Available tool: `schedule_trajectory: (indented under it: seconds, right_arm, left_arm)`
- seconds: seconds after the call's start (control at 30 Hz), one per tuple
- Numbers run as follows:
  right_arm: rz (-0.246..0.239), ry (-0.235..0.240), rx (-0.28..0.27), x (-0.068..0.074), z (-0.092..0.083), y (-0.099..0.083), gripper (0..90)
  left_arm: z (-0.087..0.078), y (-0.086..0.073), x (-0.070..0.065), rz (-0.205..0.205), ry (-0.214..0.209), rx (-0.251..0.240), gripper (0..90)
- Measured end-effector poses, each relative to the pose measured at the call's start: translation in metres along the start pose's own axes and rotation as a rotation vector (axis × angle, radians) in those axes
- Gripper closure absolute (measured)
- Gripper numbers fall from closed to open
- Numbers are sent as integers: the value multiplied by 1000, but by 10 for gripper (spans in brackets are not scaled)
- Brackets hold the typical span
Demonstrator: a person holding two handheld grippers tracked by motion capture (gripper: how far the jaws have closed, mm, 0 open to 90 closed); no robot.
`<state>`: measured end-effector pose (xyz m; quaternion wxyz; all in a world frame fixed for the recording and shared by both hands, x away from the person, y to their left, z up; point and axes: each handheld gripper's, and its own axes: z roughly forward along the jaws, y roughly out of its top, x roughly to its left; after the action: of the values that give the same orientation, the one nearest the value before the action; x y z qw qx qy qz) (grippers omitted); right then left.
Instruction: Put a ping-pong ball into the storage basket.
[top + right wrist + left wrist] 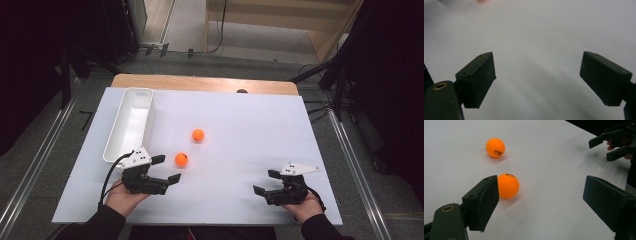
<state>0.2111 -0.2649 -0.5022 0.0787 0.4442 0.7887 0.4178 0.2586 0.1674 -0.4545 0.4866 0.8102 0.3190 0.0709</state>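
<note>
Two orange balls lie on the white tabletop [250, 130]. The nearer ball [181, 159] [508, 185] rests just ahead of my left gripper [167, 168] [540, 192], close beside the tip of its left jaw; I cannot tell whether they touch. That gripper is open, with nothing between the jaws. The farther ball [198, 134] [495, 147] sits beyond it, toward the table's middle. At the near right, my right gripper [264, 182] [537, 67] [600, 151] is held low over bare white surface, open and empty.
A long white bin [129, 125] stands along the table's left side, just beyond my left hand. A wooden strip [200, 82] borders the far edge. Dark stands and cables line the floor on both sides.
</note>
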Motion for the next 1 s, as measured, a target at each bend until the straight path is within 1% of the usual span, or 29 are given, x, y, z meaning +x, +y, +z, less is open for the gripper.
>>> schedule_trajectory:
  seconds: [0.1,0.27,0.37,0.43,0.5,0.67,0.7,0.73,0.77,0.87,1.0]
  right_arm:
    - [3,2,-1,0,0,0,117]
    - [13,-2,-12,0,-1,1,117]
    - [9,-6,-15,-1,-1,1,117]
    - [10,-6,-14,-1,-1,1,117]
    - [11,-5,-13,-1,0,1,117]
    - [10,-5,-13,-1,0,1,117]
    - [10,-6,-12,-1,0,1,117]
    - [10,-6,-12,-1,0,1,117]
    - [11,-7,-12,-1,0,1,117]
    - [11,-7,-12,-1,0,1,116]
    - [12,-7,-10,-1,0,1,117]
  left_arm:
    - [2,2,0,-15,13,-7,137]
    - [4,3,1,-23,26,-16,137]
    - [6,5,1,-25,31,-19,136]
    - [7,6,1,-19,31,-18,137]
    - [8,7,0,-7,41,-21,147]
    - [12,9,0,2,50,-20,146]
    - [14,10,0,6,57,-19,147]
    - [14,10,0,6,57,-19,146]
    - [16,10,0,5,69,-20,146]
    - [19,12,0,-2,80,-28,146]
    - [22,14,0,-2,93,-26,146]
